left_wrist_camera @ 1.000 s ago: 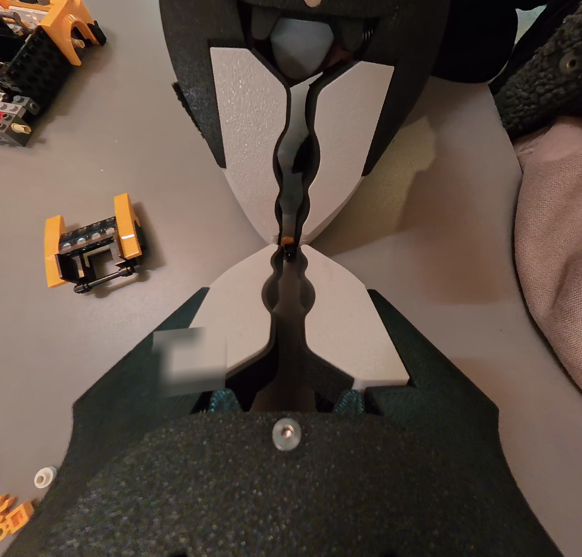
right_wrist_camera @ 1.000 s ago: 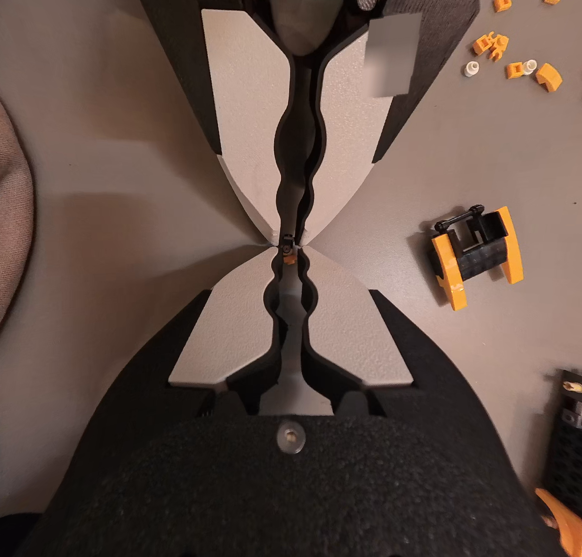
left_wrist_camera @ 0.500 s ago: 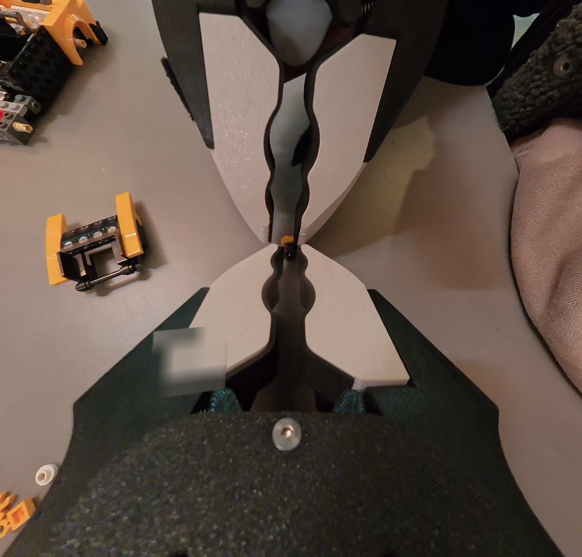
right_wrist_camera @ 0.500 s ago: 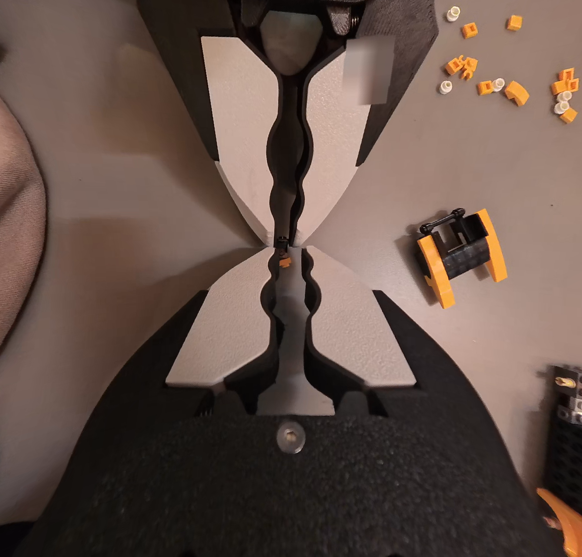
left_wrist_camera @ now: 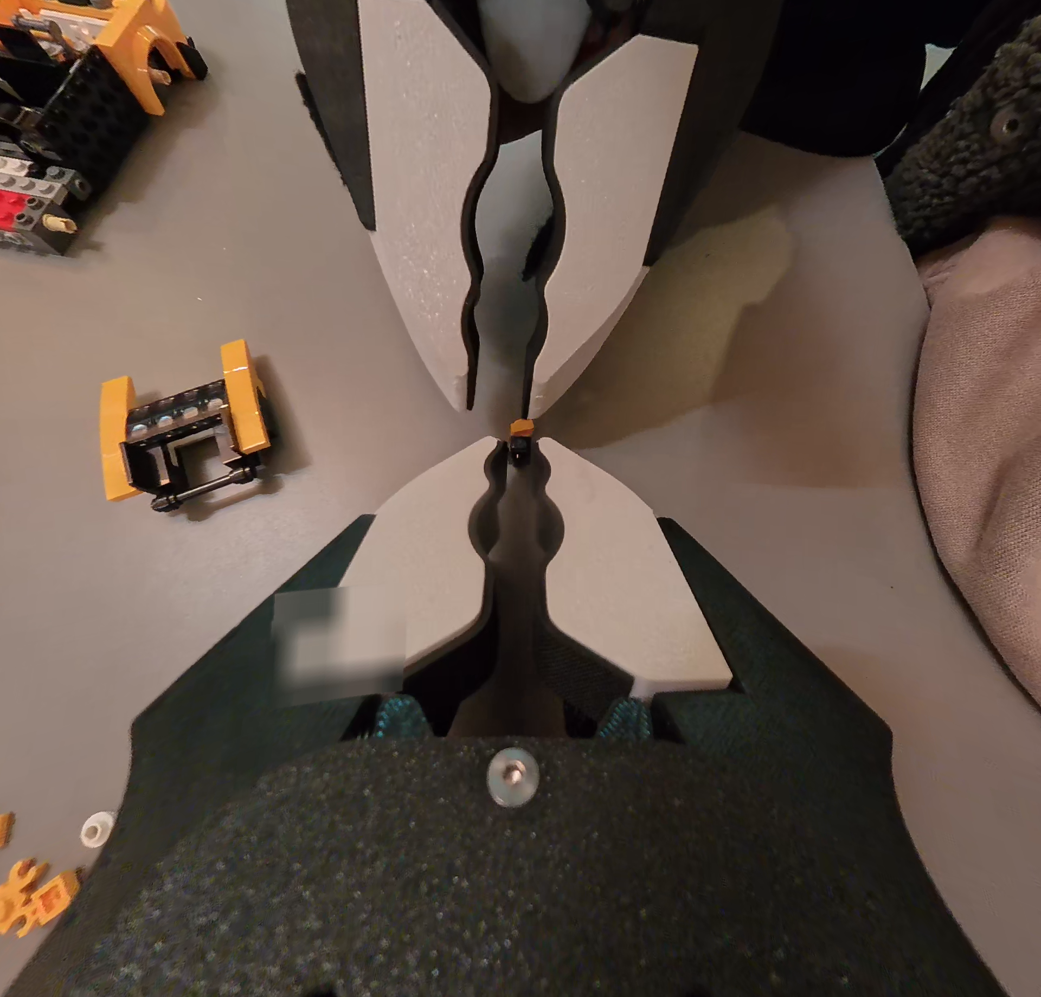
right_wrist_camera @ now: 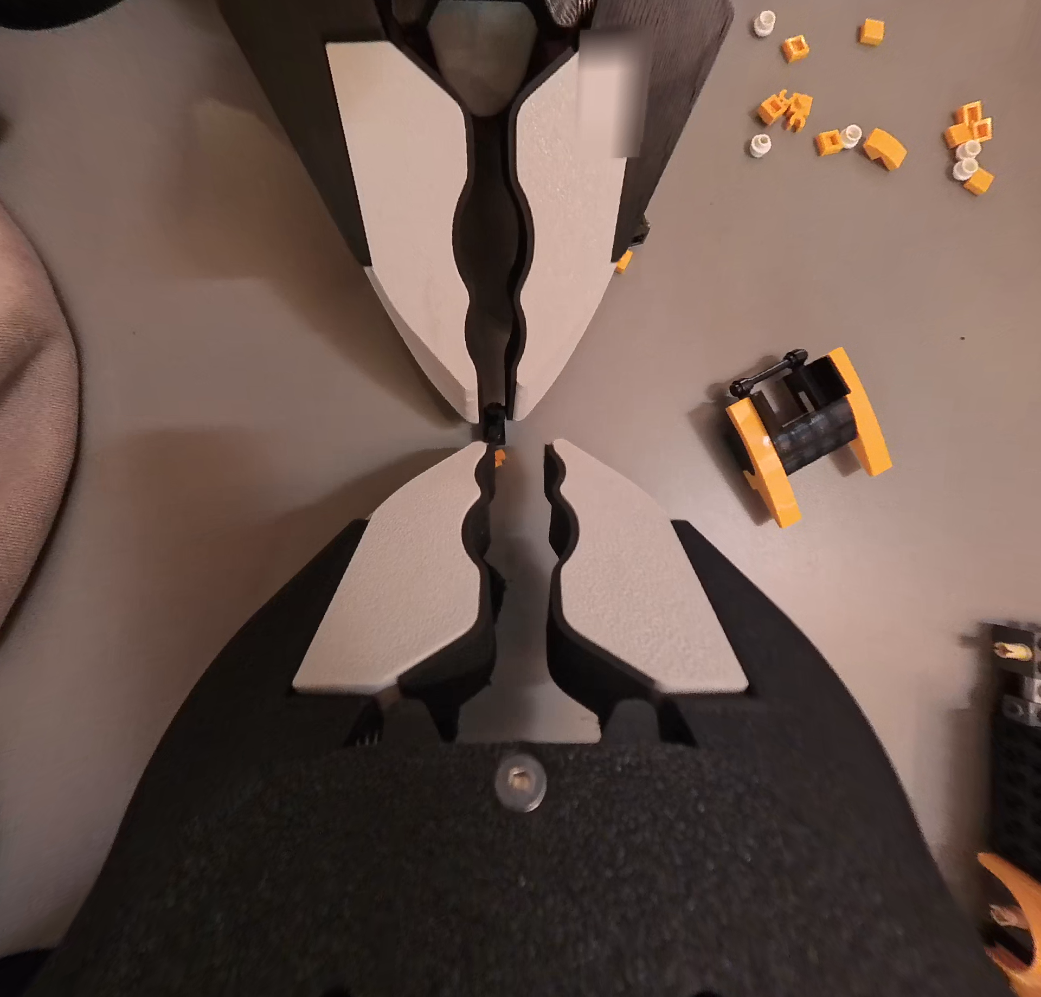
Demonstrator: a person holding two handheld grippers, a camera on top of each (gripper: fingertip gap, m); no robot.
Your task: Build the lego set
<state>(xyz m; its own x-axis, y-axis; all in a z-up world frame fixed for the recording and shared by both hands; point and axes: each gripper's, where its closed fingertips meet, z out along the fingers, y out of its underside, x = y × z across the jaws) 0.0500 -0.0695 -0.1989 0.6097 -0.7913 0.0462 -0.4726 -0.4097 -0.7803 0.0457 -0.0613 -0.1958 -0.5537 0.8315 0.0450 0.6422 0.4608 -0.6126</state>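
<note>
My left gripper is shut on a tiny black lego piece with a small orange piece on its far end. My right gripper faces it tip to tip, with its jaws slightly apart and one finger near the orange piece. In the right wrist view my right gripper is open, with a clear gap between its tips. There the left gripper pinches the black piece, and the orange piece shows by my right gripper's left finger.
A black and orange sub-assembly lies on the grey table. A larger orange and black vehicle build sits further off. Several loose orange and white pieces are scattered about. Pinkish fabric borders one side. My two grippers' fingertips are within a few centimetres of each other.
My right gripper was shut on the tiny pieces, tip to tip with the left. It has now opened and let go. The left gripper stays shut on the black piece.
</note>
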